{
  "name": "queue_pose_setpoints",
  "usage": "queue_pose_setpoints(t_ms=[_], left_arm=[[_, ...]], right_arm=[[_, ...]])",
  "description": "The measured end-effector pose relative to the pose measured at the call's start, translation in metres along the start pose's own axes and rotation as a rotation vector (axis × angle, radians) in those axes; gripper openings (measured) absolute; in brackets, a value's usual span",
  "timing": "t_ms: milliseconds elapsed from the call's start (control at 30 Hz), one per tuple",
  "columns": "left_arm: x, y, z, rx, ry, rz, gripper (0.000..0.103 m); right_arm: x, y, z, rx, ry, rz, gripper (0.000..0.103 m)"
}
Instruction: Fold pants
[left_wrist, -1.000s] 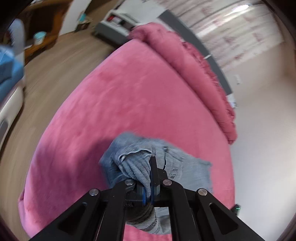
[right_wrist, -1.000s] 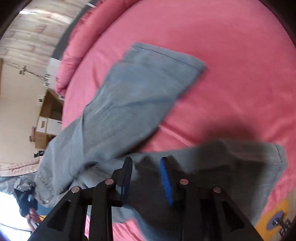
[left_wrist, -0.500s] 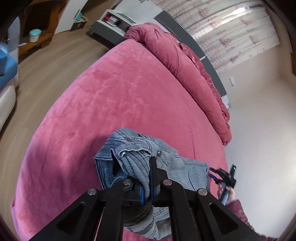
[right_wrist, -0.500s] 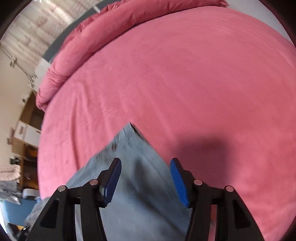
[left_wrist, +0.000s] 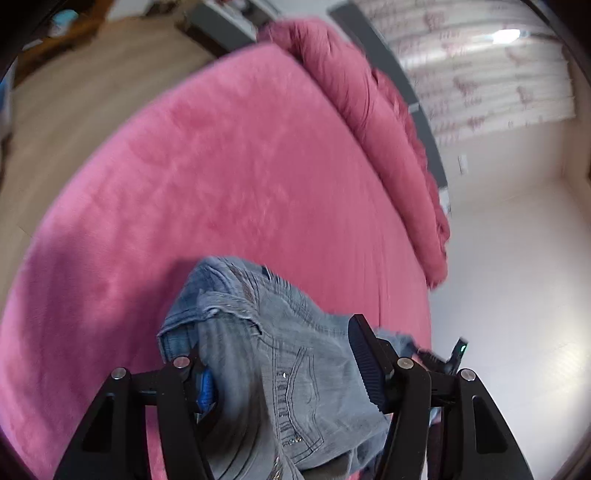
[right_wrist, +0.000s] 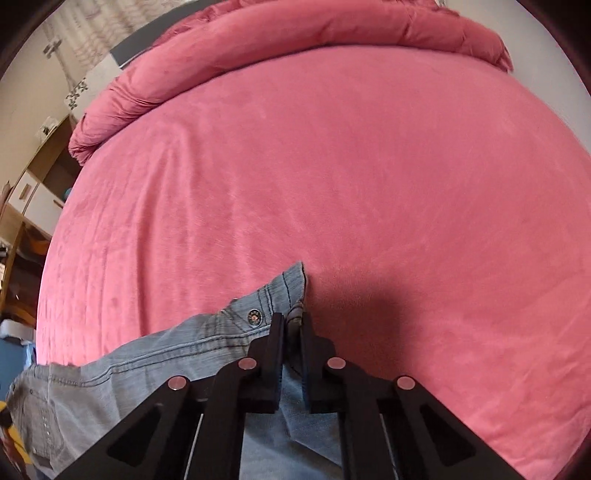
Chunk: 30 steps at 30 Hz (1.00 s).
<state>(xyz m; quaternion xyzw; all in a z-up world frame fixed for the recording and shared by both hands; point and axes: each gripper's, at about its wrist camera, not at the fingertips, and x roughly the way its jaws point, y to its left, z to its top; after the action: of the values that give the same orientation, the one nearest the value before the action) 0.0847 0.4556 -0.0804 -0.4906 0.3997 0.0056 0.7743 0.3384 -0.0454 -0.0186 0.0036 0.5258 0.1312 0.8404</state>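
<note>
The left gripper (left_wrist: 282, 363) has its jaws spread wide, and a bunched fold of the light blue jeans (left_wrist: 273, 350) lies draped between and over them, a back pocket with small studs hanging down in the gap; nothing shows the fingers pressing on the cloth. Just past its fingertips the denim ends in a rumpled edge resting on the pink bedspread (left_wrist: 229, 177). To that gripper's right, close by, a dark device with a green light (left_wrist: 460, 349) pokes out beyond the denim. The right gripper (right_wrist: 292, 332) has its jaws drawn together on the waistband of the jeans (right_wrist: 177, 354), just beside the metal button (right_wrist: 255, 316), and the corner of the waistband sticks out ahead of the fingertips. The rest of the garment trails off to that gripper's left. Ahead of both grippers the bedspread (right_wrist: 332, 166) stretches away, with a rolled pink duvet (right_wrist: 295, 33) along the far edge and a wooden cabinet (right_wrist: 40, 173) far left.
</note>
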Motion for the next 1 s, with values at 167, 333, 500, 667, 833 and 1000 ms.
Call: queue_pose_setpoints(t_ms=[167,333,500,667,833,1000], left_arm=[[-0.001,-0.012,0.007,0.048,-0.056,0.046,0.003],[-0.066,-0.040,-0.020,0.090,-0.245,-0.072,0.003],[-0.153,-0.064,-0.061,0.124,-0.397,-0.177,0.003],[-0.226,-0.085,-0.087,0.148,-0.527,-0.257,0.003],[-0.241,-0.104,-0.065,0.141,-0.561,-0.205,0.003],[-0.176,-0.074,-0.003,0.073,-0.483,-0.048,0.003]], right_arm=[[-0.049,-0.001,-0.009,-0.008,-0.067,0.000,0.006],[-0.107,-0.003,-0.020,0.016,-0.181,0.040,0.005],[-0.174,-0.013,-0.035,0.072,-0.326,0.095,0.005],[-0.227,-0.018,-0.049,0.118,-0.449,0.167,0.005],[-0.246,-0.008,-0.044,0.131,-0.497,0.204,0.005],[-0.186,0.002,-0.010,0.173,-0.402,0.174,0.005]])
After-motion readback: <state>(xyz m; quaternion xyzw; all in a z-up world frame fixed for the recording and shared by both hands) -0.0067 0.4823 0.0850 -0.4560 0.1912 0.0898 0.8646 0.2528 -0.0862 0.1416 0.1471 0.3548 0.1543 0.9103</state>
